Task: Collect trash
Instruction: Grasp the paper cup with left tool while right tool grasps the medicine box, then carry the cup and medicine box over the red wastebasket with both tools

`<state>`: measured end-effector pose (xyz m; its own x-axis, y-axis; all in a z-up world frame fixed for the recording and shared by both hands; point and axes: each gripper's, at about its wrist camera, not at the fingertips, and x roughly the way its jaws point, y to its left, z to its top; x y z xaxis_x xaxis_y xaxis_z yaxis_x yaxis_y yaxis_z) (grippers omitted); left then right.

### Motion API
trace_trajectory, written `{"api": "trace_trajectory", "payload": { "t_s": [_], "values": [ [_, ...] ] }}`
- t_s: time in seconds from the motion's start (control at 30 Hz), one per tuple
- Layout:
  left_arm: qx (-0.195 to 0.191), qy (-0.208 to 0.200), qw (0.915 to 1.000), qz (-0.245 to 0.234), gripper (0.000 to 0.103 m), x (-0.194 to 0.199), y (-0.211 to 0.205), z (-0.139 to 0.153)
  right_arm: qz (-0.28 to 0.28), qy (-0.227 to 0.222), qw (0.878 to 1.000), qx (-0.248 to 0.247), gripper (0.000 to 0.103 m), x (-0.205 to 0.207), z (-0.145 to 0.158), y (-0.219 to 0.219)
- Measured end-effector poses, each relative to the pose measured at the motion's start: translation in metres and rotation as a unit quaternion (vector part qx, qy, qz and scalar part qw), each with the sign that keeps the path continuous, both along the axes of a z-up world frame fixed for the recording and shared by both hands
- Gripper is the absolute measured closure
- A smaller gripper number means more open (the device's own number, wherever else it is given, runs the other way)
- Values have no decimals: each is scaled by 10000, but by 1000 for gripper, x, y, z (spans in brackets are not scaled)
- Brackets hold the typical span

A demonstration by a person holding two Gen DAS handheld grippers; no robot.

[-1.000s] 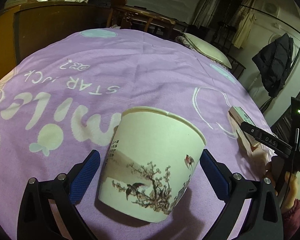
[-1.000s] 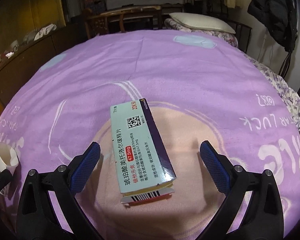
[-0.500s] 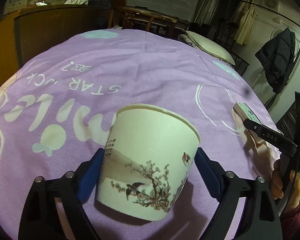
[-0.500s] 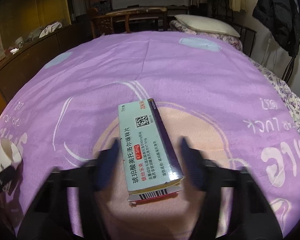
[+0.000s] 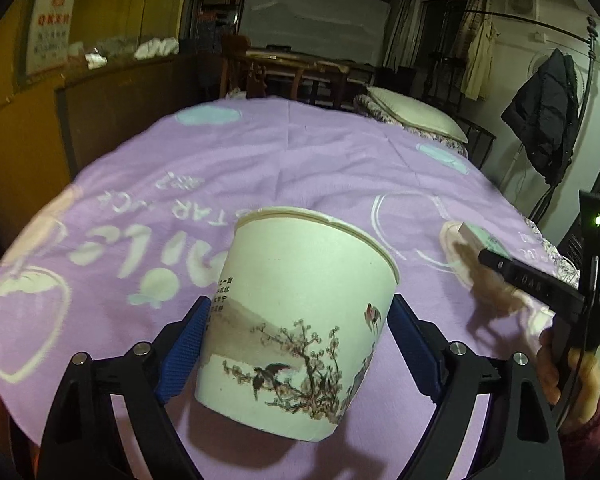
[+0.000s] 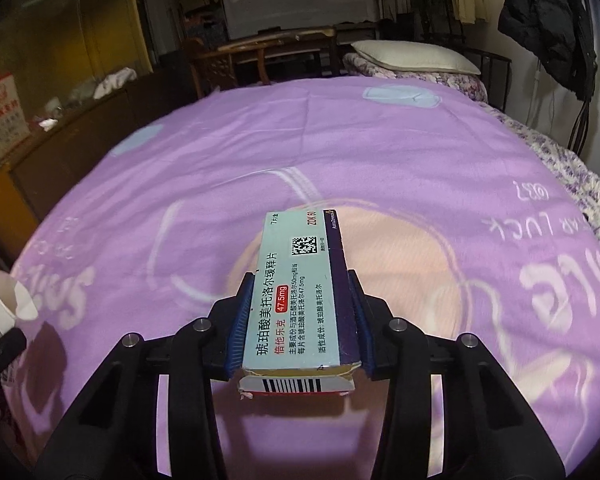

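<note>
1. The left hand-held gripper [image 5: 298,344] pinches a paper cup [image 5: 300,320] between its blue pads, above the purple blanket [image 5: 260,152].
2. The right hand-held gripper [image 6: 298,326] is clamped on a medicine box [image 6: 300,292], over the blanket's pink patch.
3. Nothing lies on the blanket beyond the box.
4. Past the blanket's far edge: a pillow [image 6: 416,56], a wooden chair [image 6: 220,56], and a dark coat [image 6: 548,20] hanging to the right.

Both wrist cameras low, close over purple blanket [image 5: 300,152], facing headboard; each glimpses other's object.
</note>
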<state>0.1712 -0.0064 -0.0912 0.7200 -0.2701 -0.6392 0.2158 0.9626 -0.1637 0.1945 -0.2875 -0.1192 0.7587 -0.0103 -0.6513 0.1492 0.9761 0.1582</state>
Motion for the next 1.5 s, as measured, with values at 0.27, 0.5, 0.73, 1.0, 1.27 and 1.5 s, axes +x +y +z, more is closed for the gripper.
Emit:
{"api": "trace_trajectory", "payload": {
  "t_s": [0.27,0.5,0.73,1.0,1.27,1.5],
  "values": [
    [300,-675,9972,87,16,-50,5,60,368,-731,9966,135,59,-62,57,27],
    [505,-1249,9904,306,16,-103,19,103,823,-1373,9861,443,59,-113,112,50],
    [817,-1651,9796,806,16,-161,61,131,1416,-1746,9729,542,59,-159,146,91],
    [1173,-1787,9670,1384,16,-208,117,138,2122,-1752,9600,517,59,-196,159,149],
    [1206,-1599,9633,1787,16,-226,169,121,2728,-1514,9493,394,59,-209,160,206],
    [1059,-1274,9646,2052,16,-228,207,93,3180,-1169,9408,135,59,-207,146,261]
  ]
}}
